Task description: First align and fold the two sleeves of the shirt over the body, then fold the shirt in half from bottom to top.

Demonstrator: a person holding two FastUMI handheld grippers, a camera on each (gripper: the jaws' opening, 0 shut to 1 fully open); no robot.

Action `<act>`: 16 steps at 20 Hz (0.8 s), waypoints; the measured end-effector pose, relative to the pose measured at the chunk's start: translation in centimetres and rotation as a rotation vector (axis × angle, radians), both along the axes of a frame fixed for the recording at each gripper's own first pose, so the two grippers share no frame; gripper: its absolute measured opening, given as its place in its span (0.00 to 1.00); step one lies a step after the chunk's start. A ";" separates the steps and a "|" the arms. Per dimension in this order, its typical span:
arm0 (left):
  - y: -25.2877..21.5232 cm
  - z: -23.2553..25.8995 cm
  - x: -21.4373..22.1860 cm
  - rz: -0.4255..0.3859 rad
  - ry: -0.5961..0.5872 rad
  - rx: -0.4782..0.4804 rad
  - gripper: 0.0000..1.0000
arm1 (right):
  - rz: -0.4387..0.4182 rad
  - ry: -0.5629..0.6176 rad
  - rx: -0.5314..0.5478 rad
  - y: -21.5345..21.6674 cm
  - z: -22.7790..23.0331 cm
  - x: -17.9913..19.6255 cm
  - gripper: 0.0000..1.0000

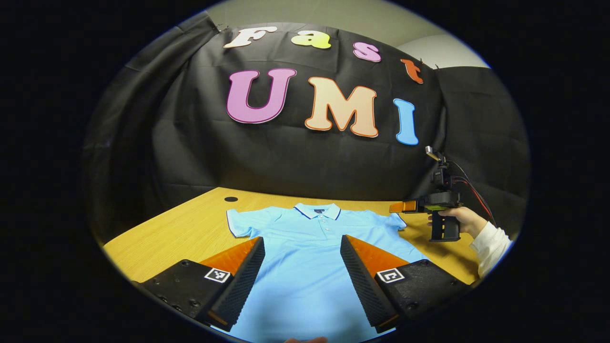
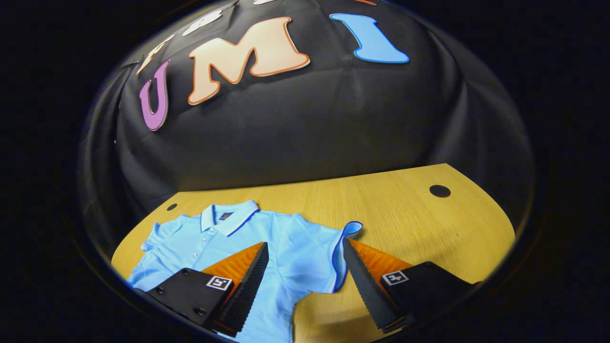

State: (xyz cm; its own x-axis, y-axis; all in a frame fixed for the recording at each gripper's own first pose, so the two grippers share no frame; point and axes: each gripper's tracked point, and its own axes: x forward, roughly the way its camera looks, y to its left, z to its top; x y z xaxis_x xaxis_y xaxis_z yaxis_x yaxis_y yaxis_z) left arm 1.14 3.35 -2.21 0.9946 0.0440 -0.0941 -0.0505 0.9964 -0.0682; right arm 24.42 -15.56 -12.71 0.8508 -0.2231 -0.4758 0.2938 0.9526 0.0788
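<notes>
Shirt (image 2: pixel 248 247): flat, unfolded. Right gripper (image 2: pixel 305 267) agape, straddling sleeve (image 2: pixel 345 247) at 12 o'clock; pinch cuff squarely. Left gripper (image 1: pixel 302 267) agape.

Recording booth: black cloth wall (image 1: pixel 295 162) behind wooden table (image 2: pixel 391 209).

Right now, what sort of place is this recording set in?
Probably a staged recording booth, not a home: a black cloth backdrop behind a wooden table, where a light blue polo shirt lies flat, and a person's hand holds a gripper.
</notes>
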 end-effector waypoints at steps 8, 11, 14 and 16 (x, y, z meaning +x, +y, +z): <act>-0.4 -0.2 0.2 -0.015 0.004 -0.008 0.95 | -0.070 0.041 0.051 -2.9 -3.4 1.6 0.95; -0.4 -0.3 0.2 -0.019 0.004 -0.008 0.95 | -0.073 0.043 0.100 -2.7 -3.8 2.1 0.85; -0.5 -0.4 0.2 -0.024 0.008 -0.008 0.95 | -0.072 0.060 0.089 -2.9 -4.1 1.9 0.39; -0.7 -0.4 0.1 -0.029 0.009 -0.011 0.95 | -0.069 0.066 0.088 -3.0 -4.0 1.8 0.25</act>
